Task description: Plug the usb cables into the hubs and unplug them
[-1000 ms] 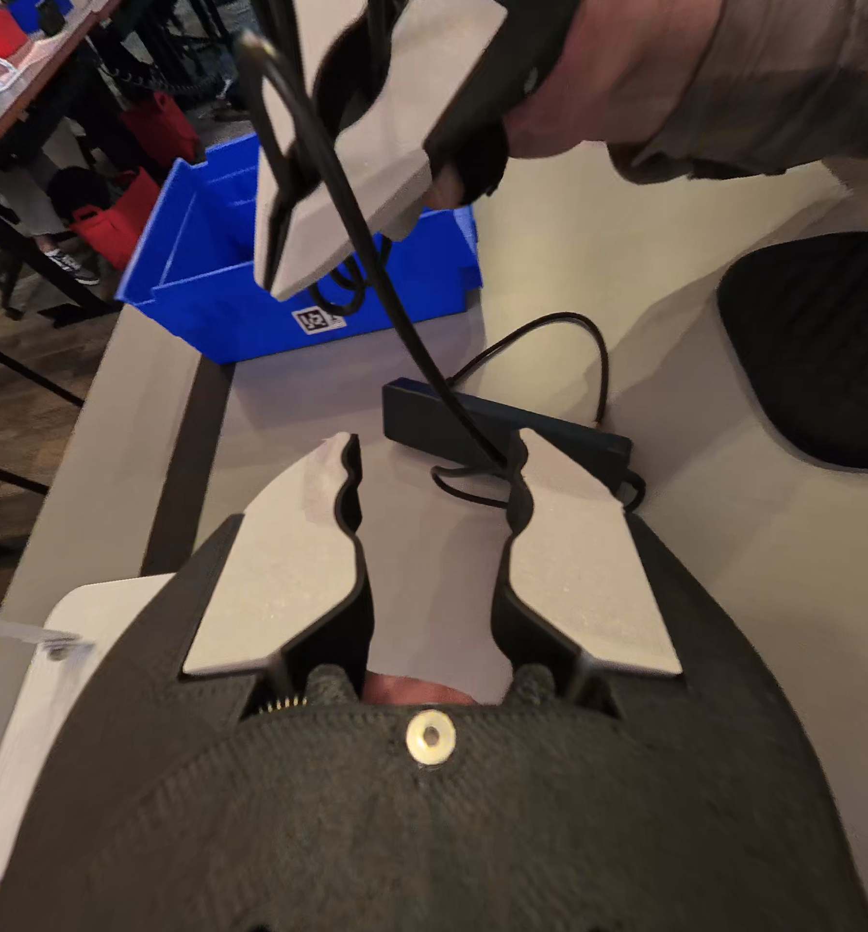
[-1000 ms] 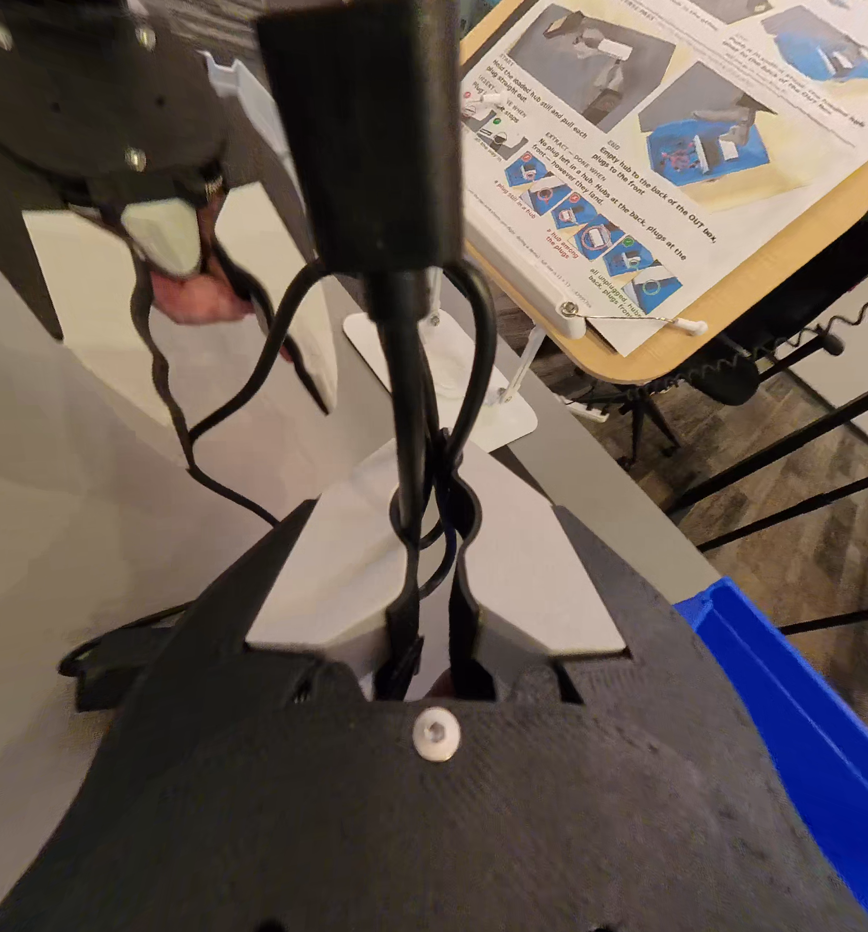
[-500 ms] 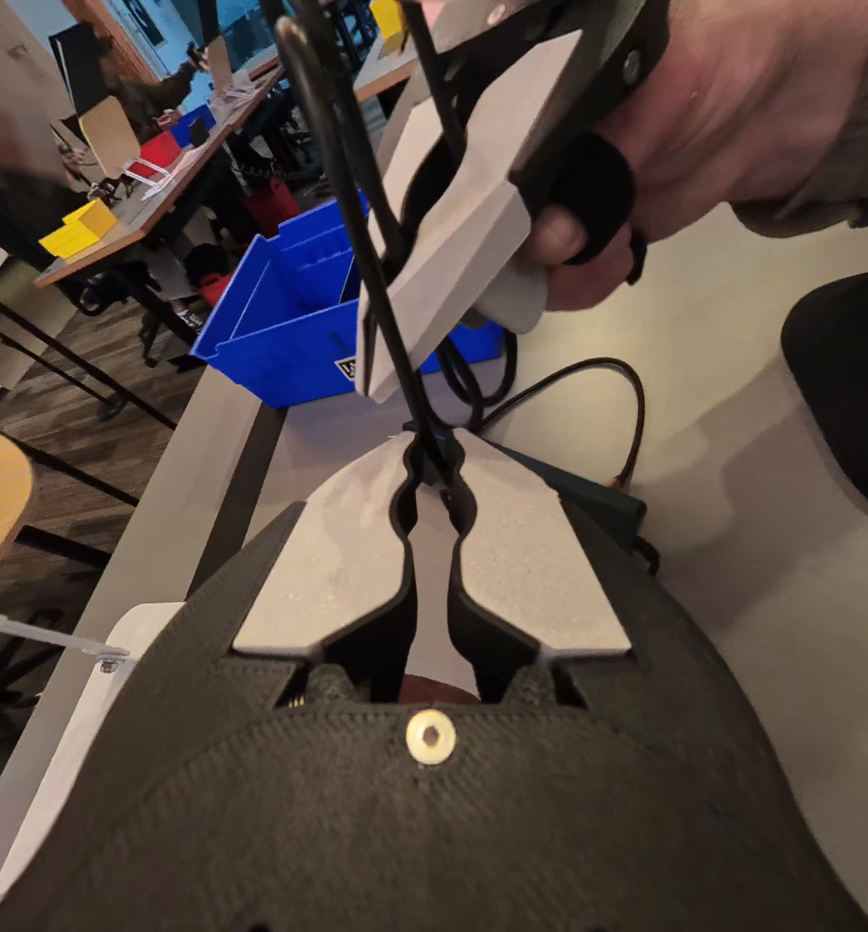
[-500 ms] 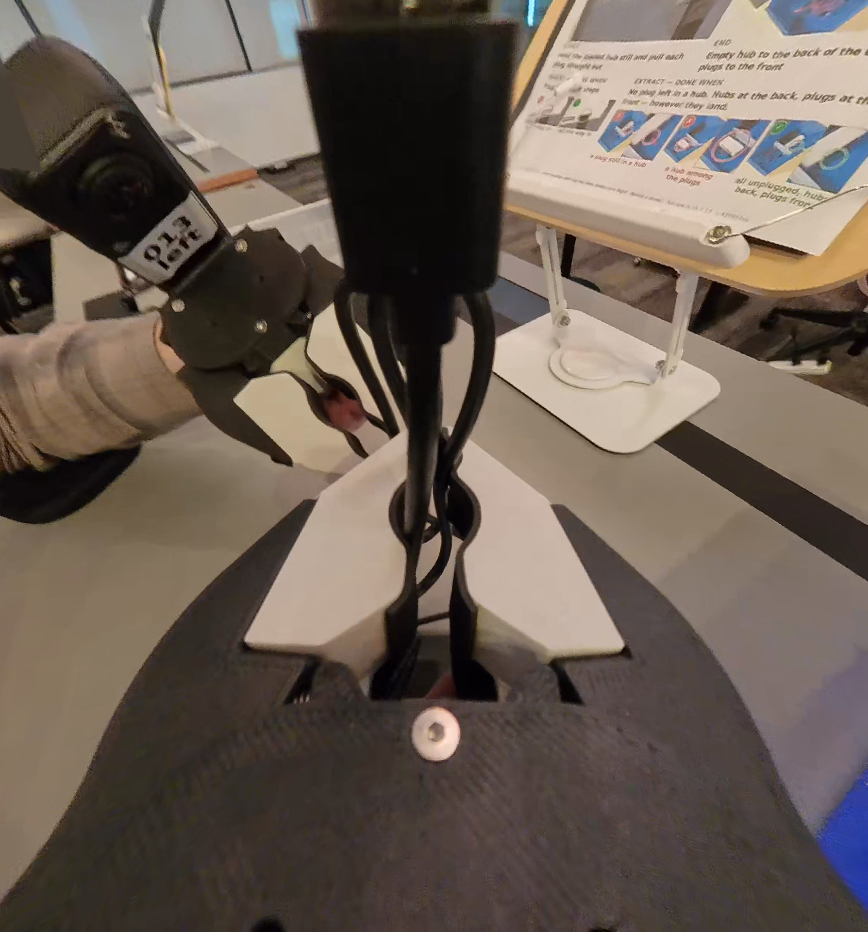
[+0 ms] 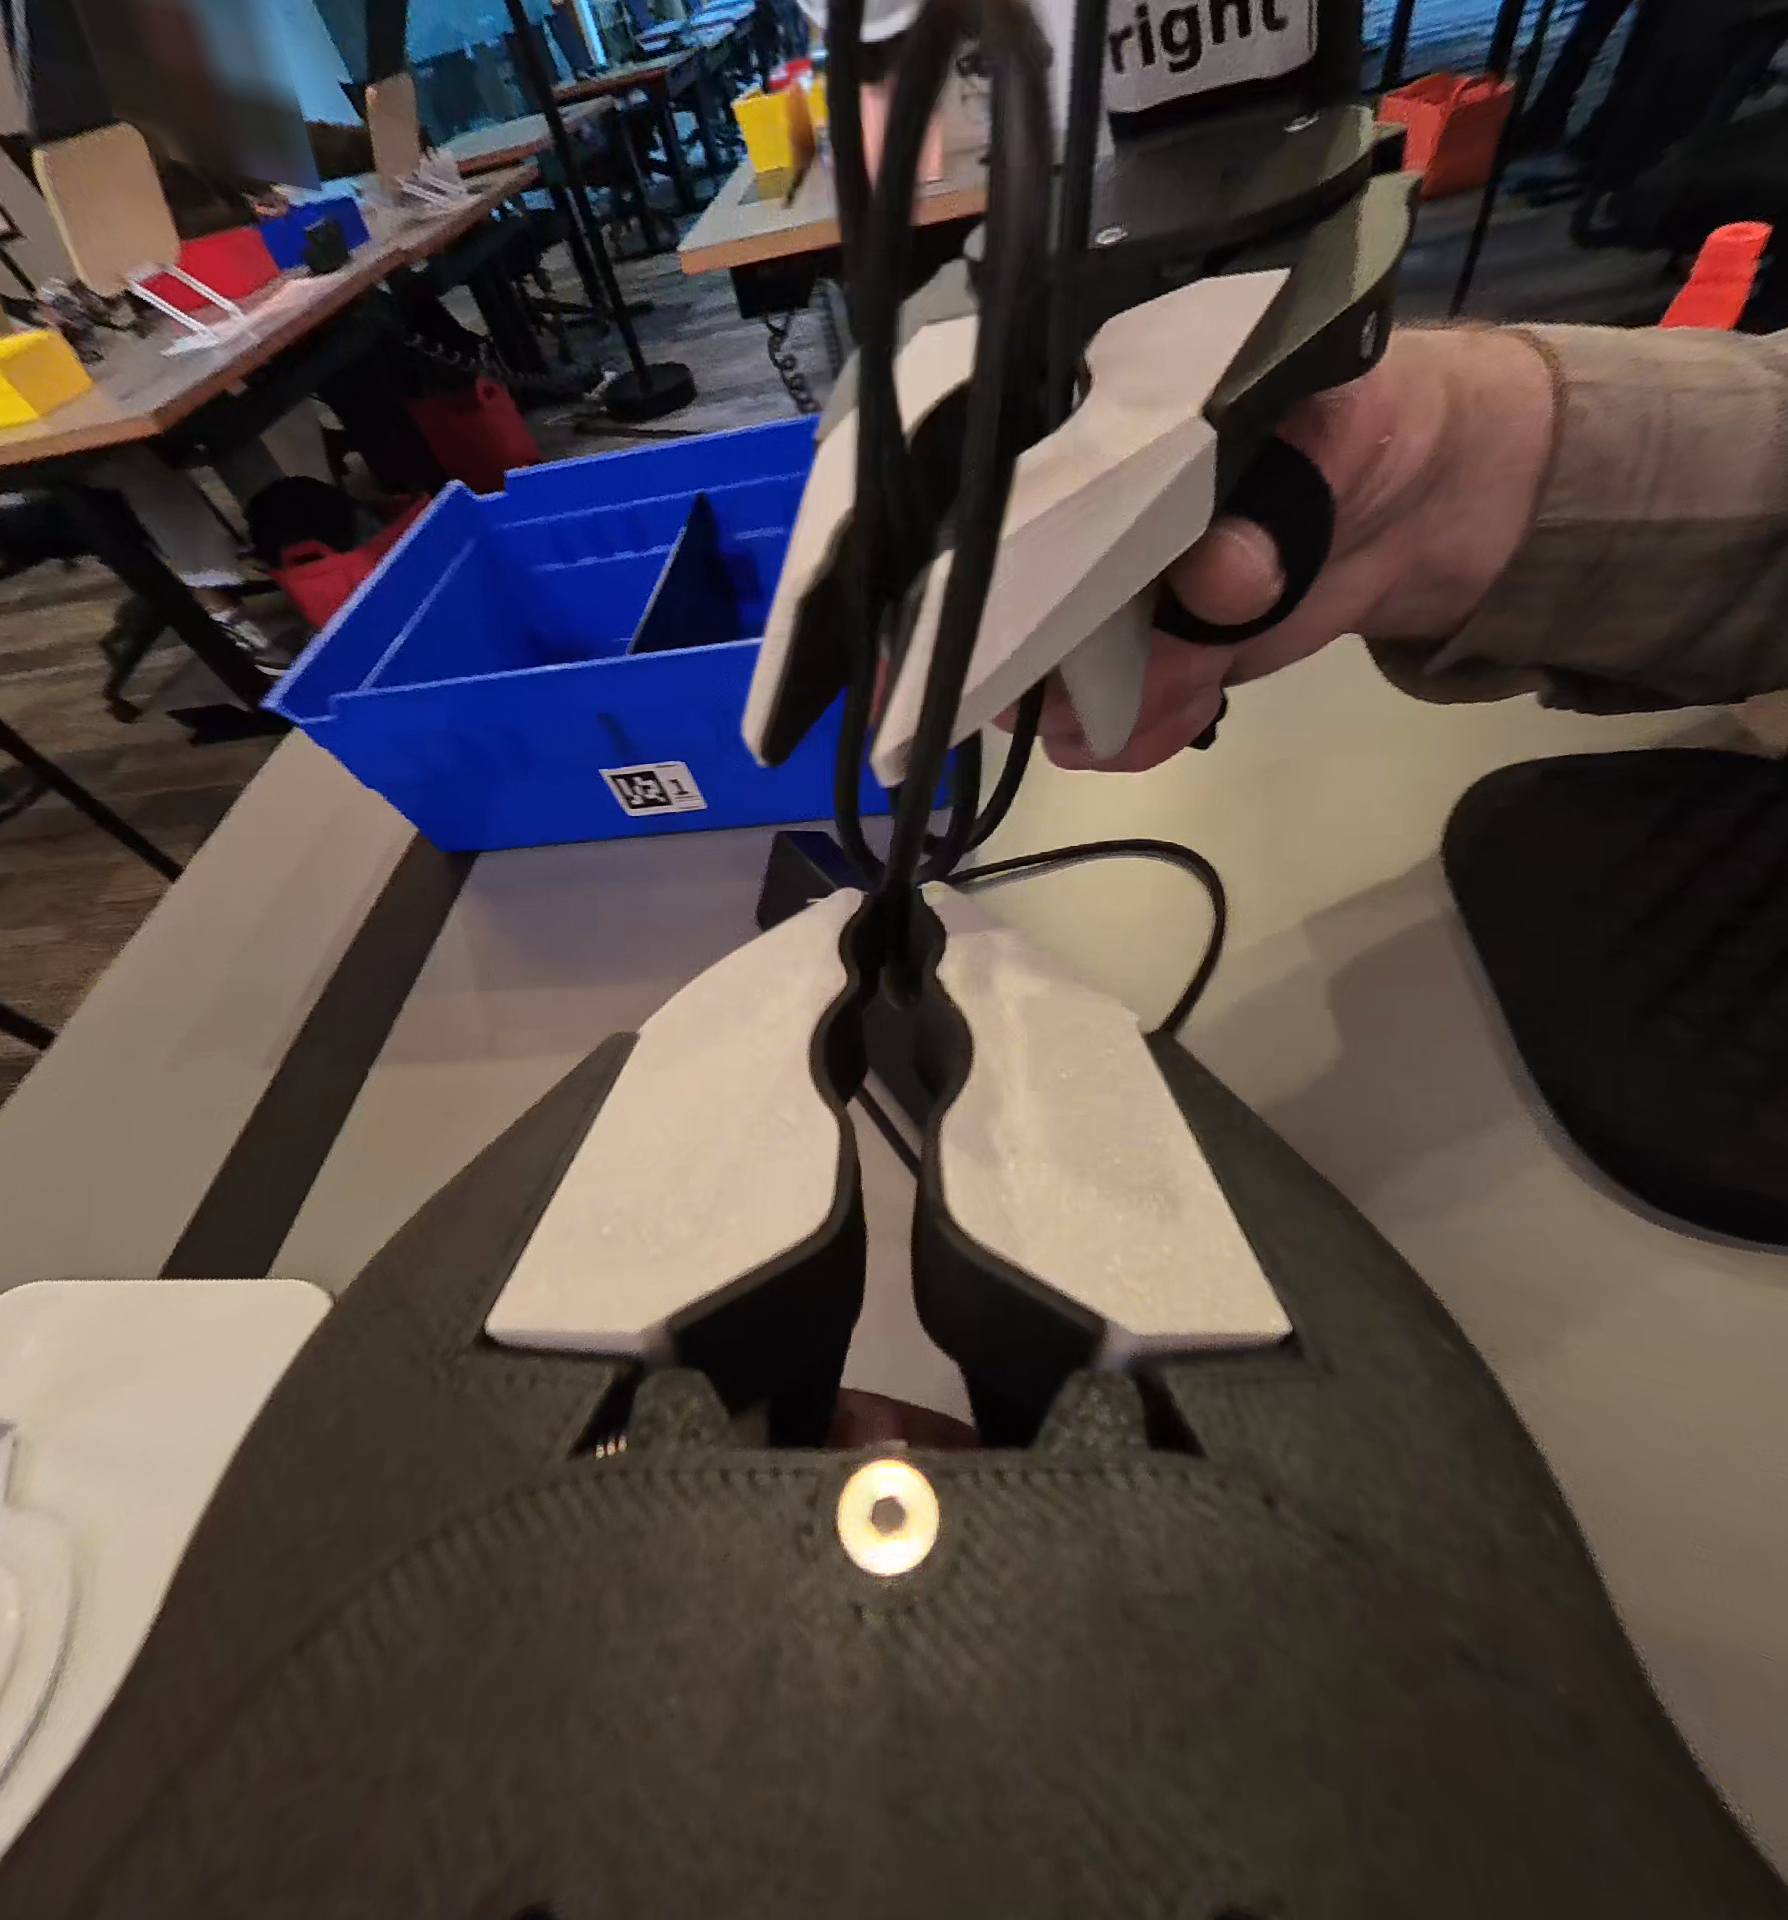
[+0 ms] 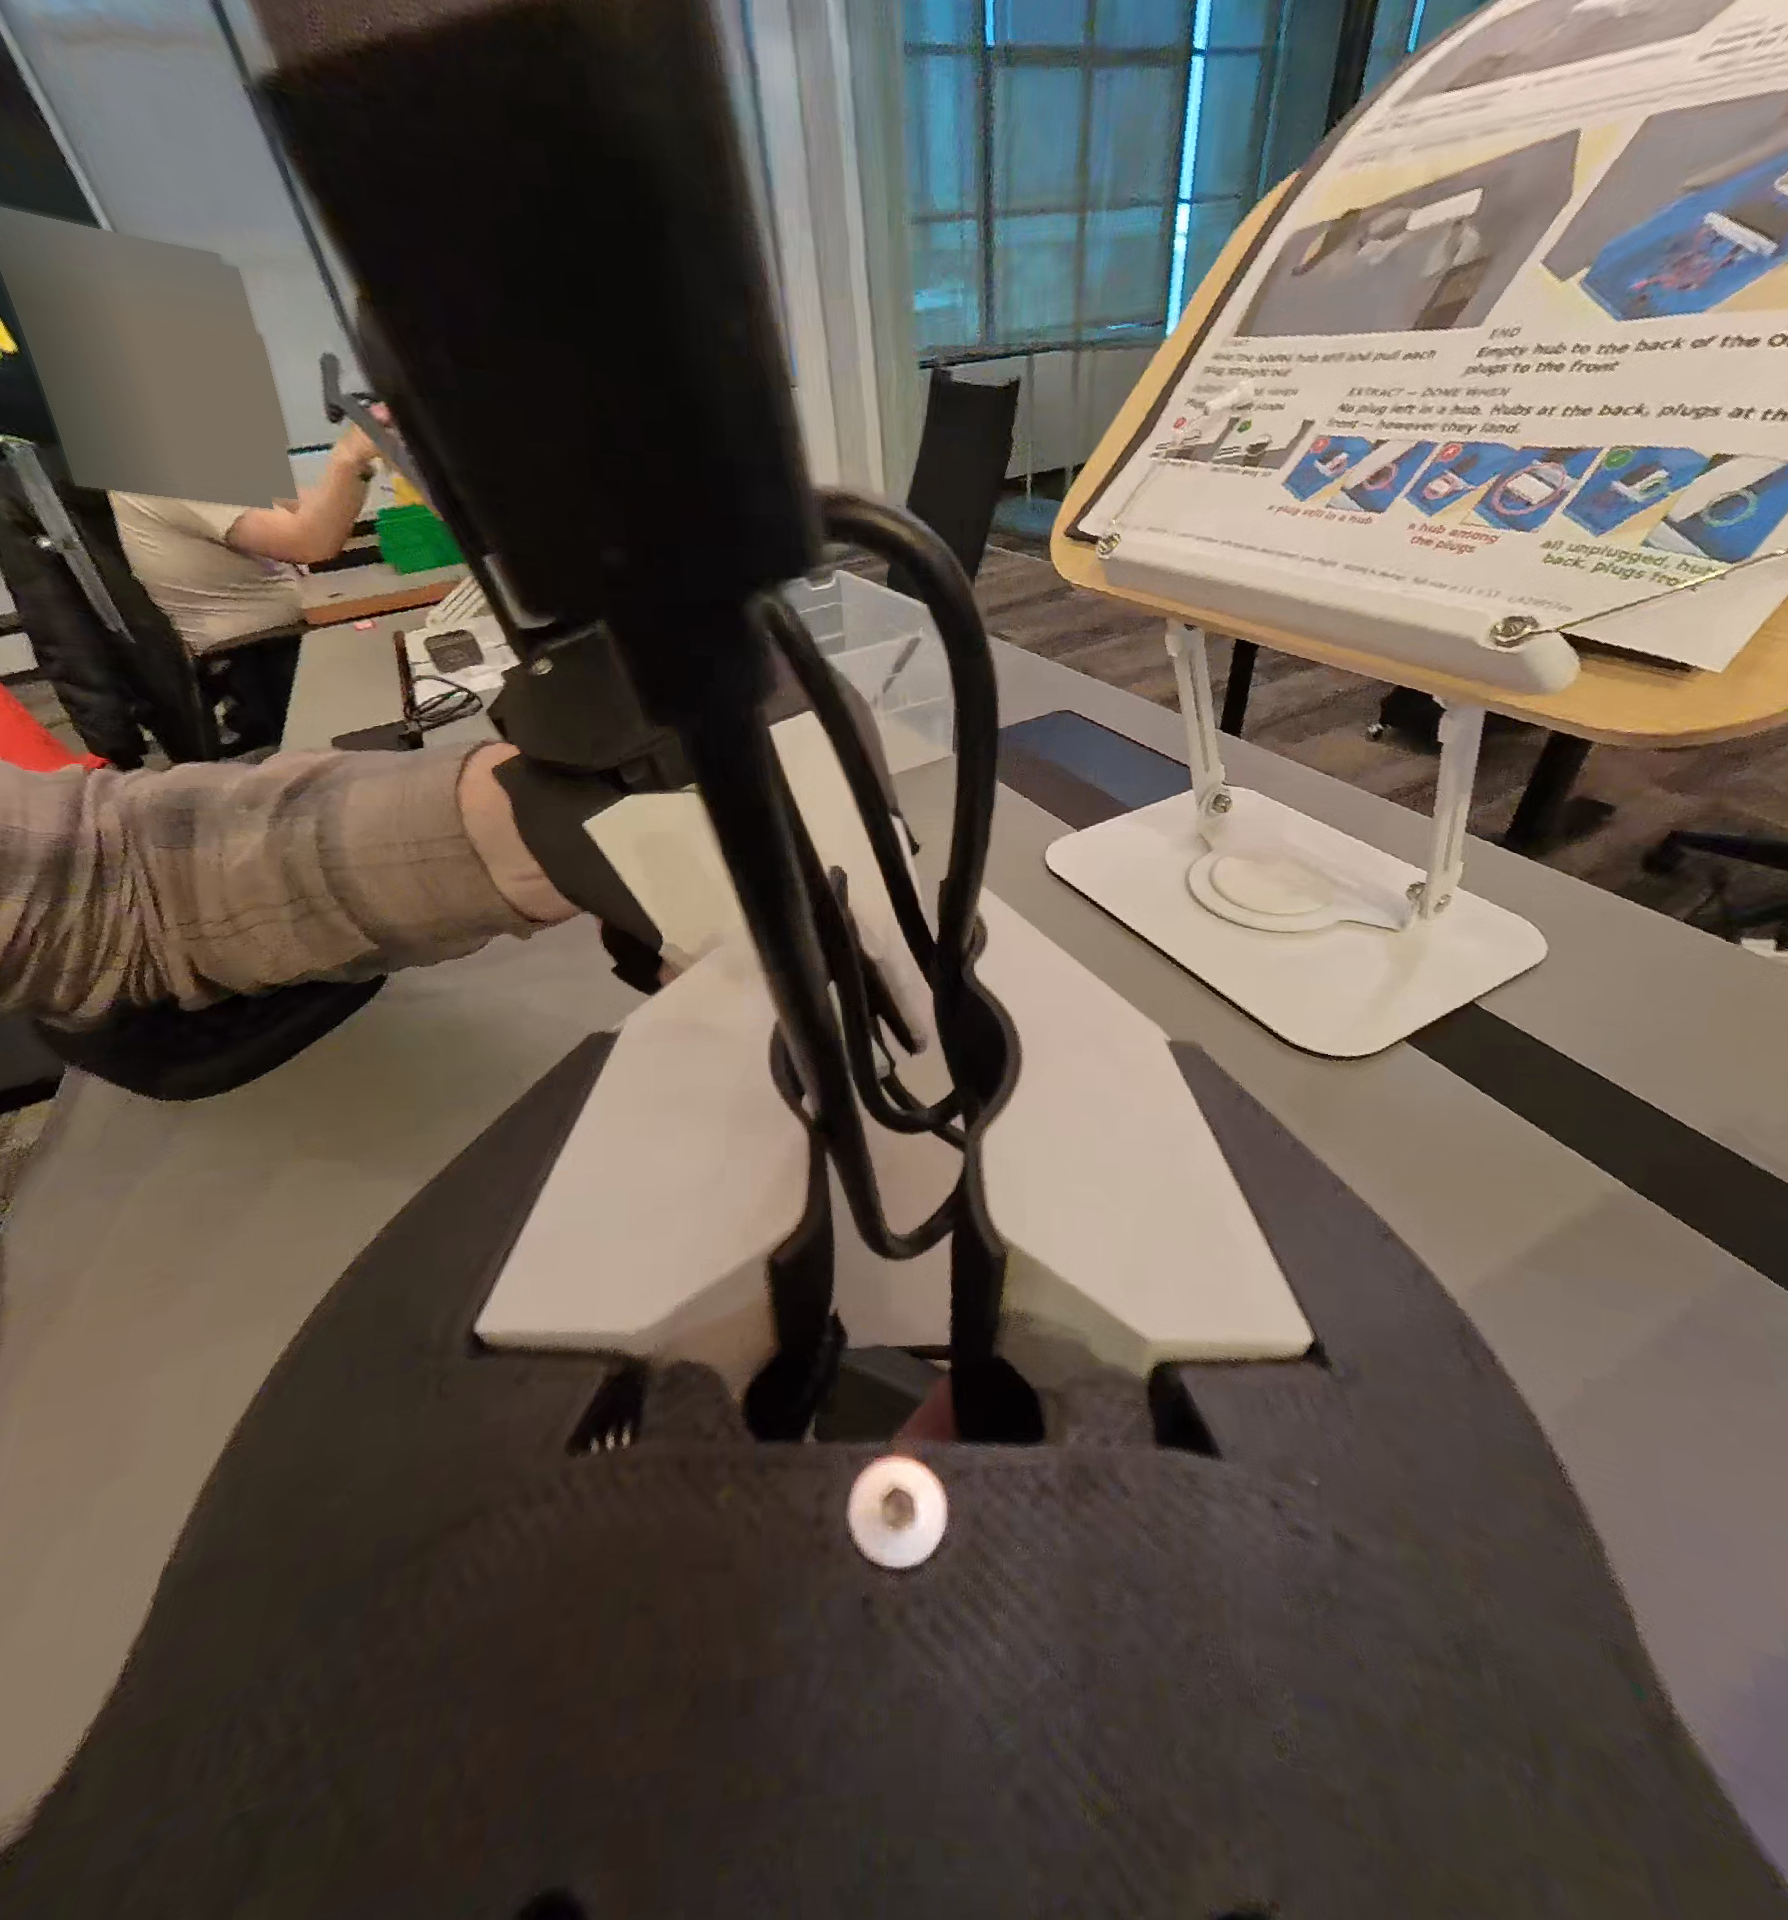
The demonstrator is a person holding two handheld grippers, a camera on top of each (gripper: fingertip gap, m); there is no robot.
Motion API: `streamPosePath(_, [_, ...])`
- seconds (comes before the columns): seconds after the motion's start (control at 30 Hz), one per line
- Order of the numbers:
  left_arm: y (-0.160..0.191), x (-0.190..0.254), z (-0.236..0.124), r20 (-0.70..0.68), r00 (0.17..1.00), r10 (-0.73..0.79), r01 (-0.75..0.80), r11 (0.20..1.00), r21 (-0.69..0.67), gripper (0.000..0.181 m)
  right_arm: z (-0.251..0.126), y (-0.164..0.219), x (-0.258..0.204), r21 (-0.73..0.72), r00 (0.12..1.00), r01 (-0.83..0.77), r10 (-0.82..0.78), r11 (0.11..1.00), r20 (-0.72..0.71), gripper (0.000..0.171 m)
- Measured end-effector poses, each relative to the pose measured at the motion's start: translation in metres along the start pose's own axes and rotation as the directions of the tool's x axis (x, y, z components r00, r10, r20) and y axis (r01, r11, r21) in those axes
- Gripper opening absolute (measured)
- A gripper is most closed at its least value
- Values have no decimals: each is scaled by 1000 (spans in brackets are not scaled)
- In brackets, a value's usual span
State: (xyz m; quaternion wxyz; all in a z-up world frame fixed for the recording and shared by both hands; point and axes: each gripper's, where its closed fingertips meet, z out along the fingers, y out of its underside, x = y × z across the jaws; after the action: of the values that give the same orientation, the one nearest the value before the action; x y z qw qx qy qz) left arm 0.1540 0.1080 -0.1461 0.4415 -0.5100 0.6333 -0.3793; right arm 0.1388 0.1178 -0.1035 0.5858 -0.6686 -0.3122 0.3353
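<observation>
My left gripper is shut on a black USB cable that runs up through my right gripper just above it. My right gripper is shut on a bundle of black cables that come from a black hub, which stands large above its fingers. The left gripper's white fingers show behind that bundle. A second black hub lies on the grey table, mostly hidden behind my left fingers, and its cable loops to the right.
A blue divided bin stands at the table's far left edge. A black chair seat is on the right. A white stand holds an instruction board. Other desks and a seated person are behind. The grippers are tip to tip, or close to it.
My left gripper went from wide open to shut on the cable. Both grippers tilted upward, and the right gripper rose with the hub and cables.
</observation>
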Motion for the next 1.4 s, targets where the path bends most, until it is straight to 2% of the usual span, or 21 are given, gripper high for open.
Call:
streamPosePath(0.03, [0, -2, 0, 11, 1000, 7, -7, 1000, 5, 3, -2, 0, -1, 7, 1000, 2, -2, 1000, 20, 15])
streamPosePath(0.1, [-1, -3, 0, -4, 1000, -22, 22, 1000, 11, 3, -2, 4, -10, -11, 996, 1, 0, 1000, 91, 37])
streamPosePath(0.13, [-2, -4, 0, -2, 1000, -24, 24, 1000, 14, 3, -1, 7, -12, -18, 995, 7, -5, 1000, 100, 42])
streamPosePath(0.23, [1, 1, 9, 10, 999, 35, -35, 999, -32, 3, 6, 8, -13, -30, 996, 62, -60, 998, 64, 42])
streamPosePath(0.33, [0, 12, 16, -12, 995, 102, -103, 993, -55, 3, 12, 6, -9, -39, 998, 62, -60, 997, 36, 36])
streamPosePath(0.37, [-1, 16, 18, -27, 995, 98, -99, 994, -50, 4, 12, 6, -7, -42, 998, 61, -60, 997, 27, 19])
streamPosePath(0.43, [-1, 15, 20, -33, 996, 78, -79, 996, -40, 5, 12, 7, -5, -52, 998, 52, -51, 997, 26, 0])
streamPosePath(0.5, [-1, 13, 18, -29, 999, 45, -46, 999, -28, 7, 12, 7, -1, -59, 997, 74, -74, 996, -6, 0])
streamPosePath(0.53, [0, 13, 15, -21, 999, 43, -43, 999, -25, 14, 11, 6, 3, -63, 996, 81, -83, 995, -36, 0])
streamPosePath(0.6, [1, 6, 6, 19, 999, 32, -31, 999, -37, 39, 9, 3, 12, -60, 989, 94, -101, 994, -113, 0])
streamPosePath(0.7, [-15, -12, -16, 171, 985, 27, -29, 1000, 7, 68, 9, 1, 26, -73, 954, 141, -155, 987, -255, 0])
streamPosePath(0.77, [-42, -19, -32, 301, 952, 53, -79, 994, 72, 73, 10, 0, 36, -84, 909, 174, -193, 981, -369, 0])
streamPosePath(0.83, [-64, -10, -36, 326, 944, 40, -82, 990, 116, 78, 12, -1, 46, -113, 854, 205, -234, 972, -464, 0])
streamPosePath(1.0, [-81, -3, -17, 420, 902, 102, -141, 988, 64, 95, 22, -10, 49, -128, 747, 300, -317, 945, -584, 0])
streamPosePath(1.13, [-83, 2, -6, 354, 935, 19, -59, 993, 103, 98, 23, -12, 48, -143, 689, 352, -360, 925, -629, 0])
streamPosePath(1.27, [-83, 4, -5, 367, 930, -27, -37, 986, 166, 82, 15, -16, 54, -155, 639, 376, -377, 914, -670, 0])
streamPosePath(1.37, [-84, 0, -8, 366, 926, -92, 3, 971, 237, 60, 14, -15, 54, -142, 646, 379, -372, 914, -667, 0])
streamPosePath(1.4, [-85, -5, -12, 388, 915, -109, 3, 965, 264, 44, 14, -16, 52, -139, 643, 390, -377, 910, -667, 0])
